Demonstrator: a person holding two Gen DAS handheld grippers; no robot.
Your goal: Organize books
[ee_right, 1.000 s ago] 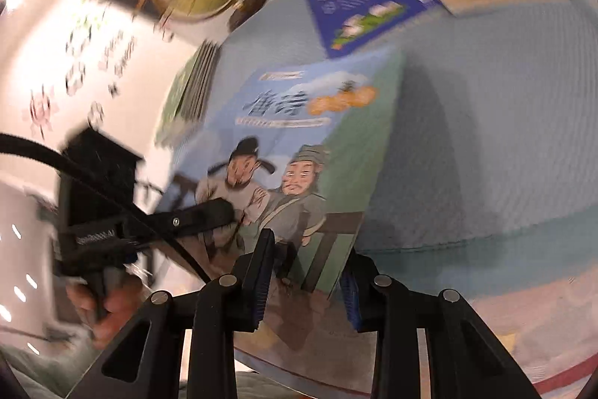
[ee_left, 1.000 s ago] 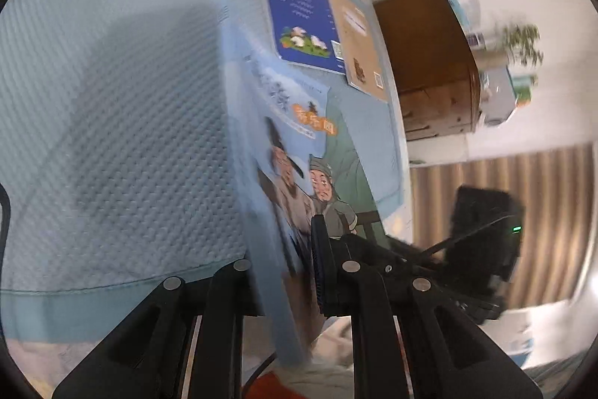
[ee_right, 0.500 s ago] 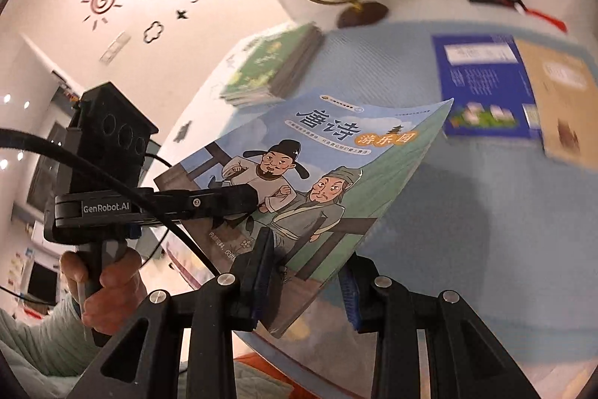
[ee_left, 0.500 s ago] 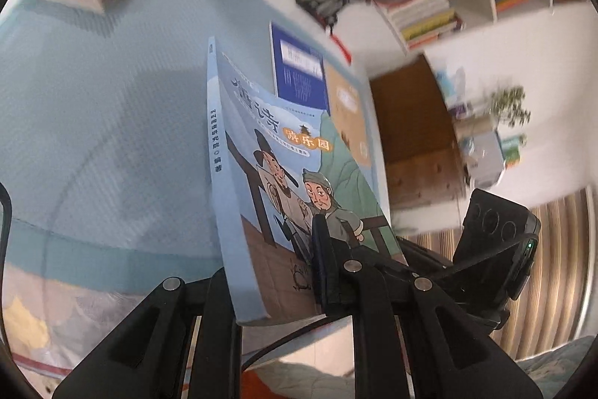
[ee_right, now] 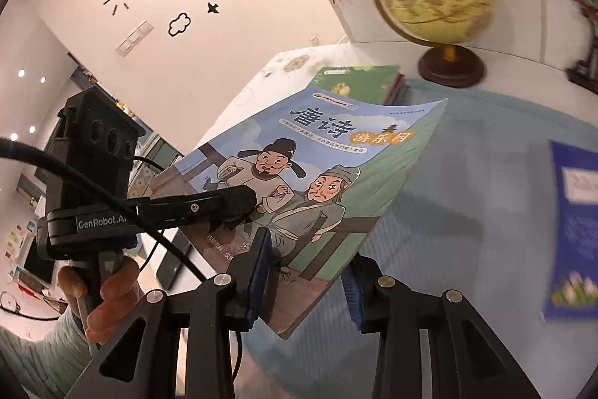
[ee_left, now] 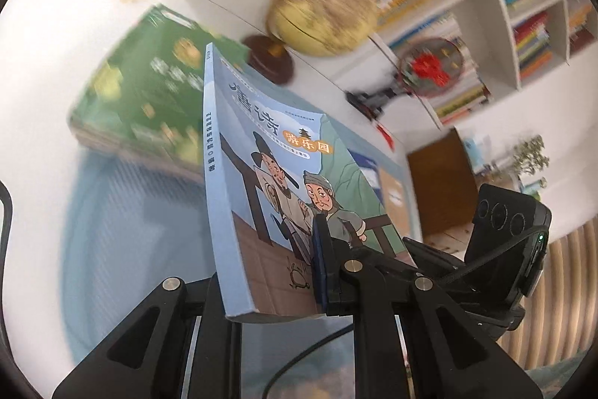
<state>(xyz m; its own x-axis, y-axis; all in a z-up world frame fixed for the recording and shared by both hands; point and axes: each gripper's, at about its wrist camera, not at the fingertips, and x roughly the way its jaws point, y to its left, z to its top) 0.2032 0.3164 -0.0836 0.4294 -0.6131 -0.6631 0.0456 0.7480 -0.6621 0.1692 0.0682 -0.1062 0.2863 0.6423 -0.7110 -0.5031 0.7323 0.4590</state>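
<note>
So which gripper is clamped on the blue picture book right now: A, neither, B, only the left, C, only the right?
B: the left gripper pinches the blue picture book, while the right gripper is opening, its right pad off the cover.

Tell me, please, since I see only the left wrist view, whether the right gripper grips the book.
Observer: The right gripper has its jaws opening; the book has its near corner between them, and the right pad stands clear of it.
Operator: Thank you. Does the left gripper show from there?
Observer: Yes, the left gripper clamps the book's left edge, one finger lying across the cover.
</note>
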